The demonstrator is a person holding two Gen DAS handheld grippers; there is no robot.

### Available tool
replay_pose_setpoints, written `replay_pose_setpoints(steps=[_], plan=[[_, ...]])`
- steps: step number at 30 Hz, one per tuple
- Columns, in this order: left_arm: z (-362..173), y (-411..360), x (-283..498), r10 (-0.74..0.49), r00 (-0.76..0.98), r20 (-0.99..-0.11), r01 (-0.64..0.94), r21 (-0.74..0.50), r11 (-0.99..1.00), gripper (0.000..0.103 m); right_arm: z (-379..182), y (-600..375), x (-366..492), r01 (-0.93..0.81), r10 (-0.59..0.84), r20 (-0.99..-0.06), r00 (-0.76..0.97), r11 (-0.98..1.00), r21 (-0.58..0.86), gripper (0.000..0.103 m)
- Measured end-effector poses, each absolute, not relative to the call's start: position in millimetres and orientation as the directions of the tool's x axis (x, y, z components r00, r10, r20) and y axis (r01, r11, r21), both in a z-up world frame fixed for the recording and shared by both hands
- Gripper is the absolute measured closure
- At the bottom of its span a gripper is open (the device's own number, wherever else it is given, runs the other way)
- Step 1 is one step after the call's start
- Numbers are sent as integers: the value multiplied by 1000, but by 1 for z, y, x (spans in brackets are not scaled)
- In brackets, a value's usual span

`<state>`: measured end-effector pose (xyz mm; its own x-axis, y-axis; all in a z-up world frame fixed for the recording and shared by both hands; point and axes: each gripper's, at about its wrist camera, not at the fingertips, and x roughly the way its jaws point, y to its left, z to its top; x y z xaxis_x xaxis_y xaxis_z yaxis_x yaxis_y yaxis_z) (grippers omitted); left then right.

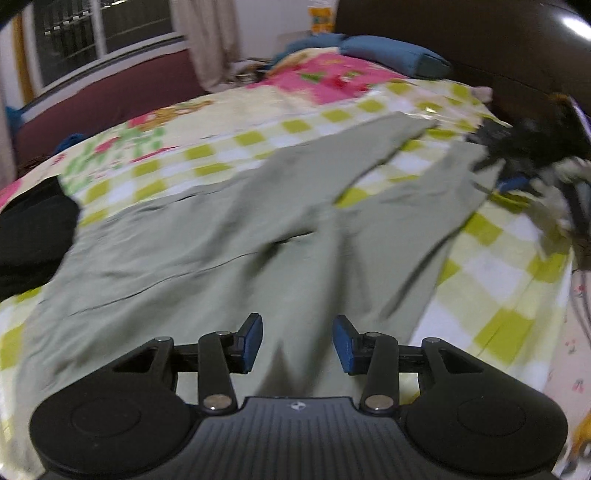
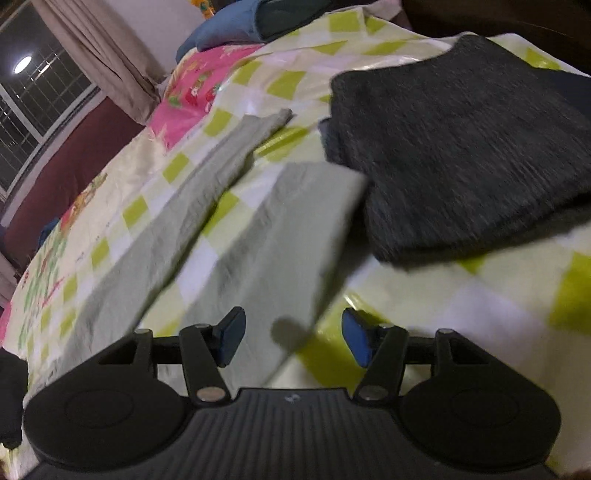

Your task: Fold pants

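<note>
Pale grey-green pants (image 1: 221,236) lie spread on the bed, waist toward the left and the two legs running apart to the upper right. My left gripper (image 1: 298,343) hovers over the seat and upper legs, open, with nothing between its blue pads. In the right wrist view the two legs (image 2: 280,229) lie side by side with checked sheet showing between them. My right gripper (image 2: 293,338) hangs open above the nearer leg's edge, nothing between its fingers. The right gripper also shows as a dark blur (image 1: 535,155) near the leg ends in the left wrist view.
A folded dark grey garment (image 2: 461,147) lies just right of the leg ends. A black garment (image 1: 33,229) lies by the waist. The bed has a green-checked sheet (image 1: 491,266), a pink patterned cover (image 1: 325,81) and blue pillows (image 1: 391,55). A dark headboard (image 1: 461,33) stands behind.
</note>
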<state>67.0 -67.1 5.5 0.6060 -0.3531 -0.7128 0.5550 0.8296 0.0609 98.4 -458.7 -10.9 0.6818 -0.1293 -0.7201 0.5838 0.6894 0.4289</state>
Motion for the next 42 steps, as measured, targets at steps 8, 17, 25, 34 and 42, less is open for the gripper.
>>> replay_pose_setpoints(steps=[8, 17, 25, 34, 42], plan=[[3, -91, 75, -363, 586, -724, 573, 54, 817, 48, -13, -470, 94, 556, -95, -687, 720, 671, 491, 100], [3, -105, 60, -420, 561, -714, 620, 26, 784, 47, 37, -495, 9, 534, -170, -633, 755, 720, 444, 100], [-3, -105, 40, -423, 530, -735, 655, 39, 754, 43, 29, -494, -17, 651, -323, -702, 635, 712, 262, 93], [9, -29, 66, -260, 684, -682, 450, 114, 886, 40, 31, -401, 42, 365, -121, -684, 719, 904, 224, 77], [5, 65, 130, -10, 764, -645, 183, 201, 962, 38, 28, -303, 109, 79, 112, -706, 699, 970, 232, 74]])
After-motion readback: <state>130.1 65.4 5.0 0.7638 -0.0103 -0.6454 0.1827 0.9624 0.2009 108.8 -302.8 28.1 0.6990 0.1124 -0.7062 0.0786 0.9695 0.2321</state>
